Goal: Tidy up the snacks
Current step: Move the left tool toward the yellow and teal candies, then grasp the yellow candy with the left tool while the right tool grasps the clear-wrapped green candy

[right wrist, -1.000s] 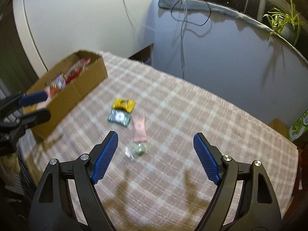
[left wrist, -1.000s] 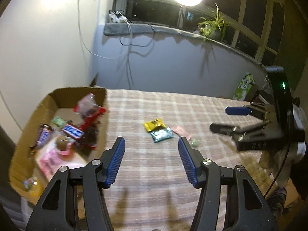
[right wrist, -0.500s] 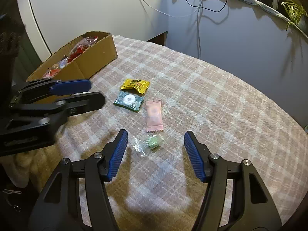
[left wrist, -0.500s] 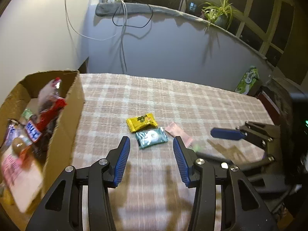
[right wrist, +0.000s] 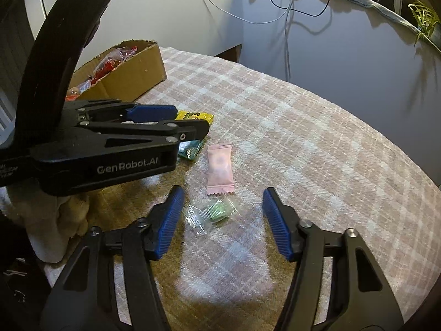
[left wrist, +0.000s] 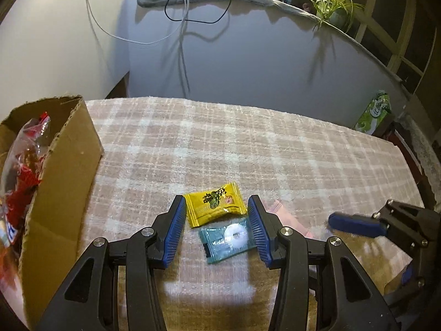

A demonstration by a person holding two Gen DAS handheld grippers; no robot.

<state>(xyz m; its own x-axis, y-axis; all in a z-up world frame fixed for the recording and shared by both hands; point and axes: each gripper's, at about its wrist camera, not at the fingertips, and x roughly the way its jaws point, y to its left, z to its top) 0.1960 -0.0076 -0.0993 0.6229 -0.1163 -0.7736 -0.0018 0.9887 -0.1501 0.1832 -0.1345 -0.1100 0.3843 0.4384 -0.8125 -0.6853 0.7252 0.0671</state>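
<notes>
The left gripper (left wrist: 216,227), half-open and empty, straddles the teal packet (left wrist: 227,235), whose long axis runs across the jaws. The right gripper (right wrist: 222,222), jaws just narrowing and holding nothing, brackets the green candy (right wrist: 215,211), nearer its left pad.

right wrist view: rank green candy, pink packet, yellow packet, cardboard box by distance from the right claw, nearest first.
From the right claw:
1. green candy, between its open fingers, nearer the left one.
2. pink packet, just beyond the candy.
3. yellow packet, farther back left, partly behind the left claw.
4. cardboard box, far left at the table's edge.
</notes>
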